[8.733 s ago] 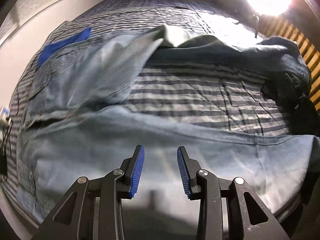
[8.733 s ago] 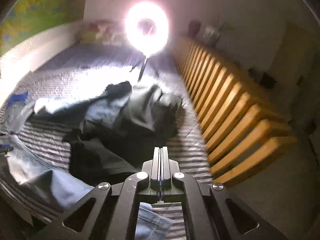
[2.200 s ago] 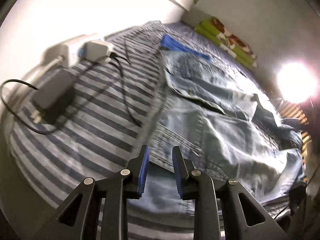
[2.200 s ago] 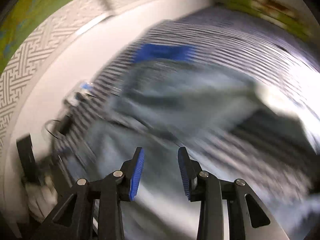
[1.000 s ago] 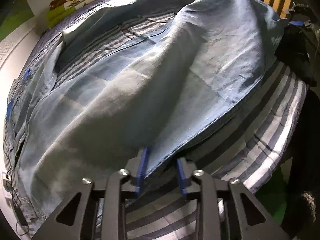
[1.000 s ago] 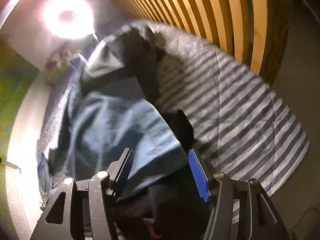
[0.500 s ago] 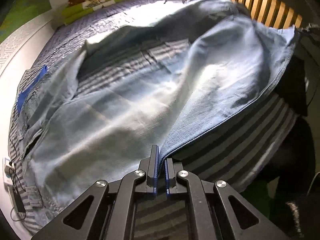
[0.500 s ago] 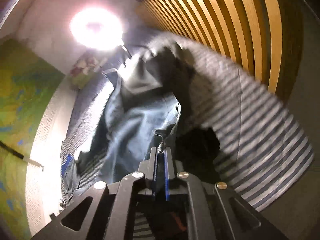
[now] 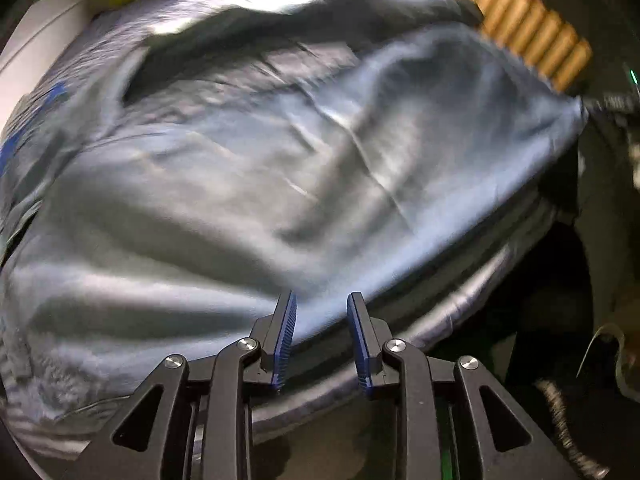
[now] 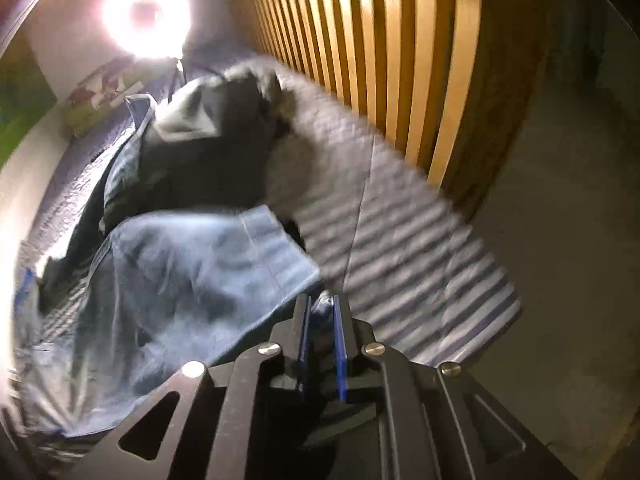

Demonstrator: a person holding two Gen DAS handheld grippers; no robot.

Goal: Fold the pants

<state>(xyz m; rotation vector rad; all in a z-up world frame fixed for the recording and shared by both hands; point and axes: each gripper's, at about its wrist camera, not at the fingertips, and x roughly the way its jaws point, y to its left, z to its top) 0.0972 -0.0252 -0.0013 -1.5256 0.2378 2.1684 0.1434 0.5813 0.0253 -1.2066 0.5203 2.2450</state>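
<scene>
Half a second ago both sets of jaws were clamped on the hem of the pants. Now the left hand-held gripper (image 9: 321, 336) has just been opening: its ribbed blue pads (image 9: 285, 336) stand clearly apart, the denim edge runs past between their tips, and they do not press on it. The right hand-held gripper (image 10: 320, 338) has opened only a little; a narrow slot shows between its pads, with a bit of blue cloth in that slot, but whether the pads still press on it I cannot tell. Both views are blurrier than before.

The pants (image 9: 248, 184) are pale blue denim, soft and creased, with a stitched hem along the near edge. They lie spread in one broad, rumpled sheet over the bed (image 10: 420, 264), covering more of the striped sheet than a second ago; in the right wrist view a rectangular leg end with a seam lies just beside the gripper's tip. The bed cover is quilted cloth with grey-blue and white stripes. A dark, slack garment (image 10: 208, 160) is heaped farther along the bed, touching the pants. Behind it rise smooth, curved wooden slats (image 10: 400, 60), evenly spaced, and a round ring light (image 10: 146, 14) glares white at the far end.
</scene>
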